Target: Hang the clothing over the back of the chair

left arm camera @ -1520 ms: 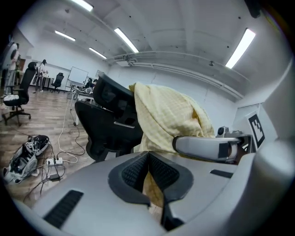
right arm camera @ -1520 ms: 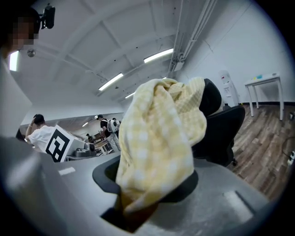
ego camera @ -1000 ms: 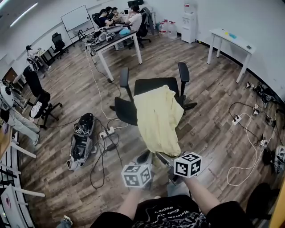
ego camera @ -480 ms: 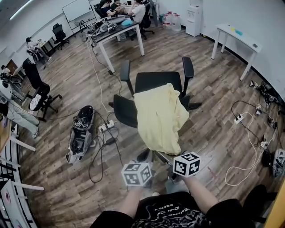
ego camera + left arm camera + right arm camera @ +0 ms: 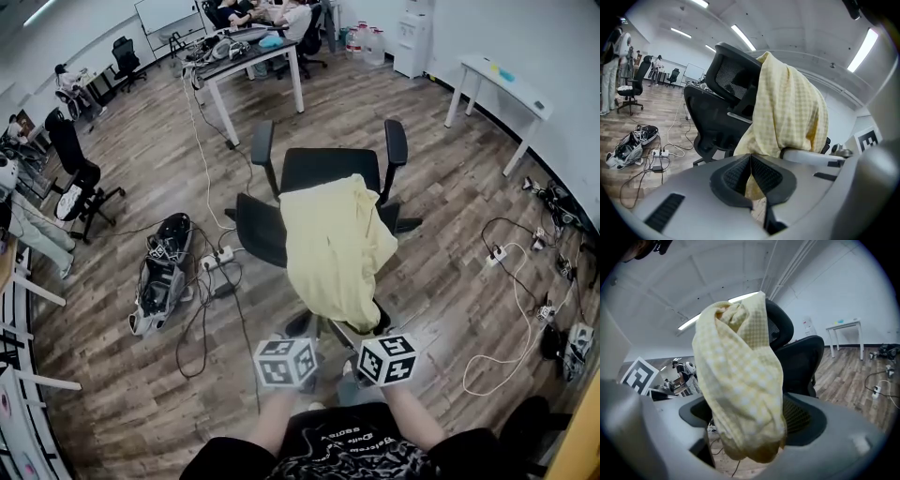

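A pale yellow checked garment (image 5: 333, 248) lies draped over the backrest of a black office chair (image 5: 328, 169) and hangs down its near side. Both grippers sit low, just in front of the cloth's bottom edge. In the left gripper view, my left gripper (image 5: 750, 164) is shut with its pads together, and the garment (image 5: 792, 108) and chair (image 5: 726, 79) lie beyond it. My right gripper (image 5: 750, 423) is open; its jaws have just been opening. A fold of the garment (image 5: 740, 380) hangs loose between them, apart from the right pad.
A dark bag (image 5: 161, 277), a power strip (image 5: 217, 258) and loose cables lie on the wood floor left of the chair. More cables (image 5: 525, 309) run at the right. A desk (image 5: 248, 70) with people stands at the back, and a white table (image 5: 502, 80) at the far right.
Both marker cubes have sunk slightly and drawn back toward me, the right one more. The garment stays draped on the chair back.
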A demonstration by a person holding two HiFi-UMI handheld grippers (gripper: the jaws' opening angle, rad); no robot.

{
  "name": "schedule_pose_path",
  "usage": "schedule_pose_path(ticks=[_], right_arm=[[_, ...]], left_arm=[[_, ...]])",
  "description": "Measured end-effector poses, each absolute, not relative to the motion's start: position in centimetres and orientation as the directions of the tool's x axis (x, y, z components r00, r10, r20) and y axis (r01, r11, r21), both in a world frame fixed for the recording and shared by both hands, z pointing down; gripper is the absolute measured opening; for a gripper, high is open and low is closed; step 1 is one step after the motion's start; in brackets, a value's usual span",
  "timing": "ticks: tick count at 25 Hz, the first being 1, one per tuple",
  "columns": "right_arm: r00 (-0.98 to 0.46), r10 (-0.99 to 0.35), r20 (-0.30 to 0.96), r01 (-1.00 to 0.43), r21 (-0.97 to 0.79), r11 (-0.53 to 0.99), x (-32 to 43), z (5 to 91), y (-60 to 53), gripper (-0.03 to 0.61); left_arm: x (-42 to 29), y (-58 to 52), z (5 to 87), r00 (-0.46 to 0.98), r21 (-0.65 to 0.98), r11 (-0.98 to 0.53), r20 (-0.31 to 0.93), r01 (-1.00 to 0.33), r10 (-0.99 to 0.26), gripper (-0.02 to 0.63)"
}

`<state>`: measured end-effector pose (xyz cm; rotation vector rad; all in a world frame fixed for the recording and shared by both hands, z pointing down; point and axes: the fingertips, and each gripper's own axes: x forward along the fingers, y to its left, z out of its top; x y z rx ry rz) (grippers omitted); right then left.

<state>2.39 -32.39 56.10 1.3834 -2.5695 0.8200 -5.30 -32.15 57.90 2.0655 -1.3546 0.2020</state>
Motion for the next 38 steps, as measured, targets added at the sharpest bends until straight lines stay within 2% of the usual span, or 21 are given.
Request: schedule_pose_path(ticks=[14, 32, 38], right_arm=[[-0.521, -0.785, 0.335, -0.839, -0.369, 0.4, 3.8, 55.0, -27.9, 0.433], [-0.55, -0.774, 0.314, -0.834, -0.261, 0.486, 2.0, 52.8, -21.7, 0.431], [-0.547, -0.765, 0.341, -0.837, -0.201, 0.509, 0.5, 53.2, -19.8, 0.431]], left_arm=[[-6.1, -28.2, 57.6, 0.452, 0.424, -0.254, 0.472, -0.869, -0.757, 0.012], [-6.4, -22.0, 55.0, 0.473, 0.411, -0.318, 0.359, -0.854, -0.805, 0.012], [-7.2, -20.3, 54.3, 0.474, 0.399, -0.34, 0.31, -0.852, -0.824, 0.012]])
